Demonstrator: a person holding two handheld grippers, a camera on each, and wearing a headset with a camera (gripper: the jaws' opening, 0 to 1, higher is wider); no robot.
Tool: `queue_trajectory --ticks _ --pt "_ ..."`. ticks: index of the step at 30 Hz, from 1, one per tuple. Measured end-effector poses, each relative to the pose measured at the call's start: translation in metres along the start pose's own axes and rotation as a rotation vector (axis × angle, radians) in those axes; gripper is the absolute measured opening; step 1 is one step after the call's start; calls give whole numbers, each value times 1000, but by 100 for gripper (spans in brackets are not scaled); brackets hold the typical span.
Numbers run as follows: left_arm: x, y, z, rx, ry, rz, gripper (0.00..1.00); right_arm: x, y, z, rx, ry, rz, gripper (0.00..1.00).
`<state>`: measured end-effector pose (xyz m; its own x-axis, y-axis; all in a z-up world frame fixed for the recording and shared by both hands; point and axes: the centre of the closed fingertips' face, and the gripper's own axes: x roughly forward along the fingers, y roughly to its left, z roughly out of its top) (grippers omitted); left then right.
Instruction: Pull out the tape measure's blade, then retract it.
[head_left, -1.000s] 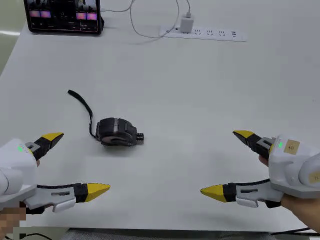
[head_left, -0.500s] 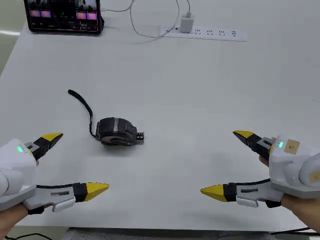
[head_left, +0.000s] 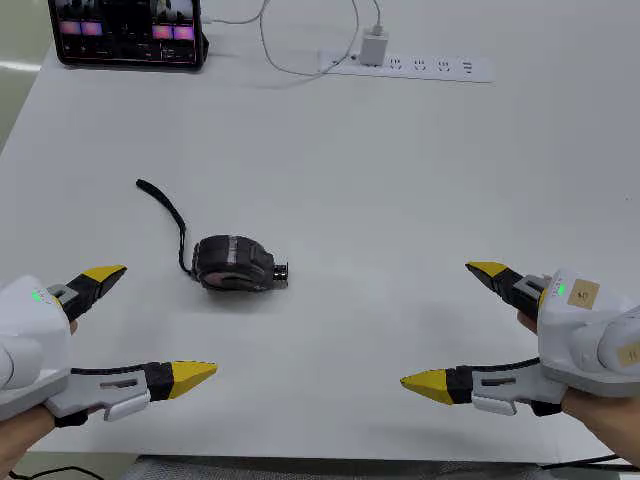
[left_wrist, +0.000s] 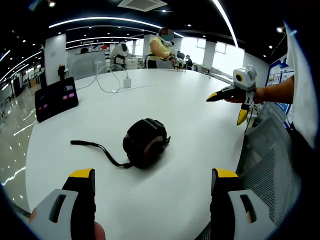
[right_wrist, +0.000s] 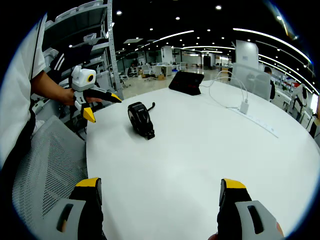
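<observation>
Plainly, the tape measure (head_left: 234, 264) lies on the white table (head_left: 400, 180) just ahead of the left gripper (head_left: 170, 319). It sits a little beyond the gripper's two yellow tips, toward the side that faces the right gripper (head_left: 435, 323). In the left gripper view the dark round case sits almost midway between the two jaws, further out than their tips, with bare table all round it. The left gripper's jaws stand wide apart, with nothing between them and nothing touching them.

The blade is wound in, so that no more than its end hook (head_left: 281, 271) shows at the mouth of the case, and the hook points toward the right gripper's side. A black wrist strap (head_left: 168, 213) leaves the opposite end of the case and trails over the table, away from both grippers.

The right gripper hangs well apart from the tape measure. In the right gripper view the case lies far ahead and off to the left, close in front of the left gripper. The right gripper's jaws are spread just as wide and grip nothing; its yellow tips are clear of the table top as far as can be told.

Far beyond both grippers, at the table's far edge, lie a white power strip (head_left: 420, 67) with a charger (head_left: 374, 47) plugged in, a thin white cable (head_left: 300, 70) and a dark tablet (head_left: 125, 30) with a lit screen
</observation>
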<state>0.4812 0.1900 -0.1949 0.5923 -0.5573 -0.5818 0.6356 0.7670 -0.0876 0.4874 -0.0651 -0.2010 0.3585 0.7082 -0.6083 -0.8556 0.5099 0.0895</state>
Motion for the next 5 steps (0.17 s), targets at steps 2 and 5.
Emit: queue_trajectory --ticks 2,5 --pt "0 0 0 -6 -2 -3 94 0 0 0 0 0 0 97" --pt "0 0 1 -3 -1 -4 95 0 0 0 0 0 -1 97"
